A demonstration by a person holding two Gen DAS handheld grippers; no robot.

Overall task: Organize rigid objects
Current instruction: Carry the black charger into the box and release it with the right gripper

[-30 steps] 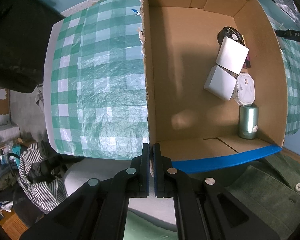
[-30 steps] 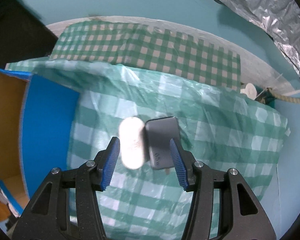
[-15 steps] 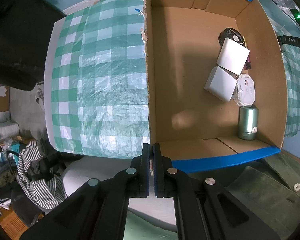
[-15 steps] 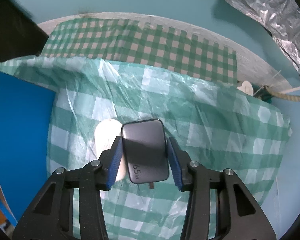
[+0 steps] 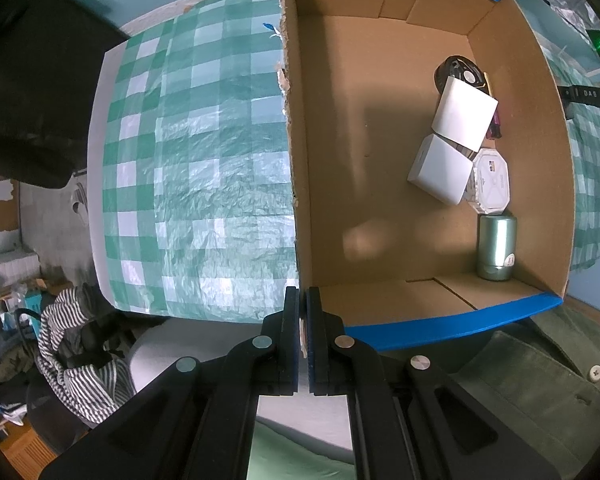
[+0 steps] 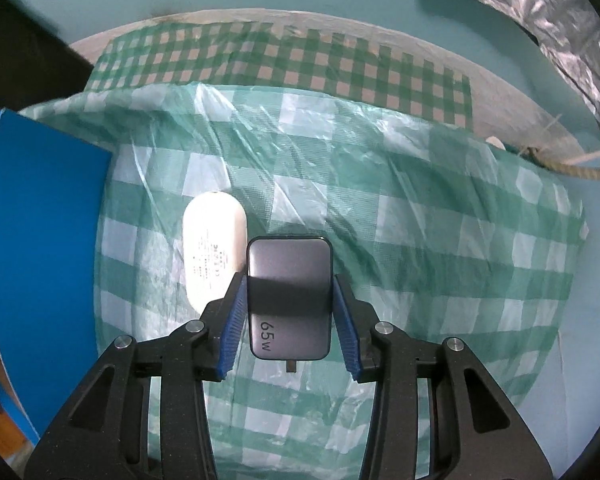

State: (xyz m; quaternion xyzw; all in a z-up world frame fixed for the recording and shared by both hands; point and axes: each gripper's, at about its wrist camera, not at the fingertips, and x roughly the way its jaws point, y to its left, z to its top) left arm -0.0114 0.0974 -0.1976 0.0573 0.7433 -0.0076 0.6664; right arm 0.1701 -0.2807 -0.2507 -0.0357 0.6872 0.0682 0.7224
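Note:
A grey charger marked 65W (image 6: pixel 288 258) lies flat on the green checked cloth (image 6: pixel 420 260). My right gripper (image 6: pixel 289 277) points down over it, and its blue pads (image 6: pixel 236 312) press on the charger's two long sides. A white oval case (image 6: pixel 212 240) lies right beside the charger on the left, touching the left finger. My left gripper (image 5: pixel 303 293) is shut on the near corner of the cardboard box's wall (image 5: pixel 298 200). Inside the box lie two white square boxes (image 5: pixel 464 116), a white octagonal case (image 5: pixel 492 184), a green can (image 5: pixel 496 246) and a black round object (image 5: pixel 456 70).
The box's blue outer wall (image 6: pixel 40 240) stands just left of the white case. The box's left half floor (image 5: pixel 360 140) is bare. A silver foil sheet (image 6: pixel 560 40) and a rope (image 6: pixel 572 170) lie at the far right. Striped clothing (image 5: pixel 68 360) lies below the table edge.
My right gripper has come down over the grey charger and its jaws have narrowed from wide apart onto the charger's sides. The left gripper and the box have stayed put.

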